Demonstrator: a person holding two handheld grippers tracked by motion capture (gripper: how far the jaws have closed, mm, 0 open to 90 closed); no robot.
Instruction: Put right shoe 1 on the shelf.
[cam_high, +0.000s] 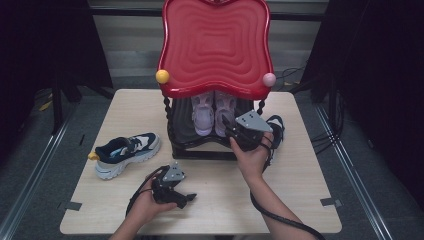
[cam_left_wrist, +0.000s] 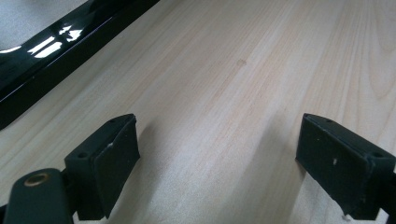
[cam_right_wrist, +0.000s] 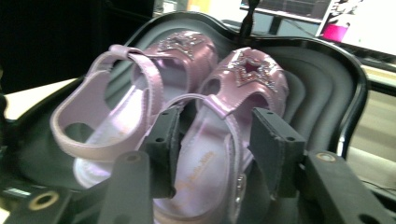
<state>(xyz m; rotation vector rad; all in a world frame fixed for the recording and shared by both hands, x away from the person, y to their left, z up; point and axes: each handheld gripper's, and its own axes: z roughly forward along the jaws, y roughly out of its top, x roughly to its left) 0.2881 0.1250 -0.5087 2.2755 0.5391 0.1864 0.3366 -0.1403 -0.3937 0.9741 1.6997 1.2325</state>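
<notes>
Wooden table (cam_high: 300, 190), dark surrounds: two-tier shoe rack with red top shelf (cam_high: 215, 45) at far edge. Lower black shelf (cam_right_wrist: 327, 84) holds pair of lilac sandals (cam_high: 214, 112). Right gripper (cam_right_wrist: 215, 154): jaws spread astride heel of right-hand sandal (cam_right_wrist: 233, 93), pads not pressing. Left gripper (cam_high: 187, 199): near front edge, spread wide over bare wood. Navy-and-white sneaker (cam_high: 127, 152) near left edge

It looked like a recording studio or lab: a pale wooden bench (cam_high: 210, 200) stood alone on grey floor between black curtains (cam_high: 385, 65), with tape marks (cam_high: 73, 205) at its corners, loose cables (cam_high: 295, 75) behind, and a monitor (cam_right_wrist: 359, 23) nearby.
</notes>
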